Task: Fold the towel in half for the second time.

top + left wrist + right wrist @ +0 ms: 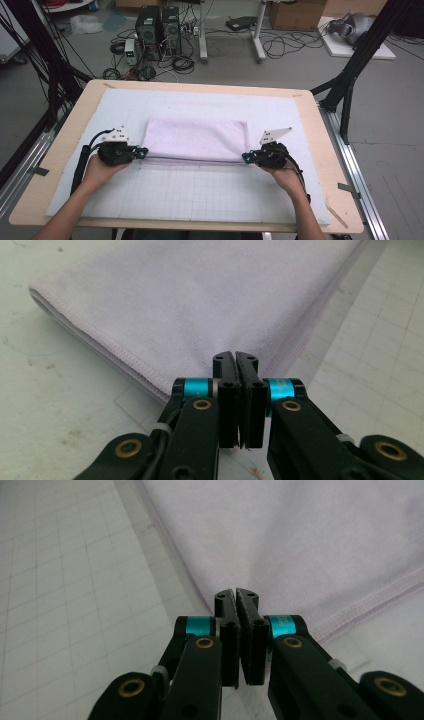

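Both near corners of the folded towel [196, 140] (lying mid-mat [165, 195]) look pinched: left tool [143, 152] and right tool [245, 157] are fully closed there. Next, probably lifting both corners evenly to fold.

Both grippers [142, 153] [246, 157] low (fingers [226, 385] pressed together).
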A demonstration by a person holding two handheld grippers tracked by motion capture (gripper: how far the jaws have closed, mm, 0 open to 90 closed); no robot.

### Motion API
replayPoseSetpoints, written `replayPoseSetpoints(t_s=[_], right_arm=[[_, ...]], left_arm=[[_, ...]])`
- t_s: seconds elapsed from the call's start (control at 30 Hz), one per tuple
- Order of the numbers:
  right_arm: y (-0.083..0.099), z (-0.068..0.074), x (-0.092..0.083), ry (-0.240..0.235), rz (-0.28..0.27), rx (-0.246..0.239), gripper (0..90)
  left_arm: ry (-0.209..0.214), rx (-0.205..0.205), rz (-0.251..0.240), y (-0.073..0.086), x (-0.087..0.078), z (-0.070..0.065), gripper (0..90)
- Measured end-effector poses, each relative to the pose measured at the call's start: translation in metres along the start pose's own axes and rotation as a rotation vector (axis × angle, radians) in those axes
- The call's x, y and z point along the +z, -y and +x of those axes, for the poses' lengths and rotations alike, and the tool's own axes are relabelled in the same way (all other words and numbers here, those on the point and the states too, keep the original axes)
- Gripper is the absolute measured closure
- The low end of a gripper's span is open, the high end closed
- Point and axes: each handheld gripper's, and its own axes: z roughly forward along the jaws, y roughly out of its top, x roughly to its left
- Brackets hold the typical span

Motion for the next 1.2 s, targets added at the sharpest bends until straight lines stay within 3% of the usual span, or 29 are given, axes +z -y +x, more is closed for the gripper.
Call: replayPoseSetpoints(t_s=[0.1,0.17,0.23,0.4,0.57,0.7,0.83,1.2], right_arm=[[0.009,-0.003,0.01,-0.027,0.018,0.028,86.1],[0.009,-0.003,0.013,-0.037,0.019,0.044,76.9],[0.006,-0.001,0.011,-0.03,-0.018,0.038,71.3],[-0.001,0.003,0.003,0.017,-0.1,0.055,55.4],[0.0,0.009,0.002,0.046,-0.109,0.067,43.2],[-0.002,0.016,-0.001,0.101,-0.122,0.061,30.9],[-0.003,0.024,-0.005,0.146,-0.125,0.052,21.3],[0.014,0.038,-0.019,0.19,-0.16,0.063,17.1]], left_arm=[[0.002,-0.014,0.019,0.009,0.009,0.001,85.6],[0.001,-0.013,0.01,0.008,0.008,0.002,81.9],[-0.006,-0.011,0.006,0.006,0.004,0.002,74.1],[-0.026,-0.02,-0.026,0.004,-0.003,0.0,63.5],[-0.034,-0.033,-0.047,0.003,-0.006,-0.003,53.6],[-0.041,-0.043,-0.077,0.001,-0.009,-0.008,42.8],[-0.048,-0.045,-0.076,0.0,-0.011,-0.012,34.8],[-0.083,-0.042,-0.071,0.015,-0.029,-0.021,29.6]])
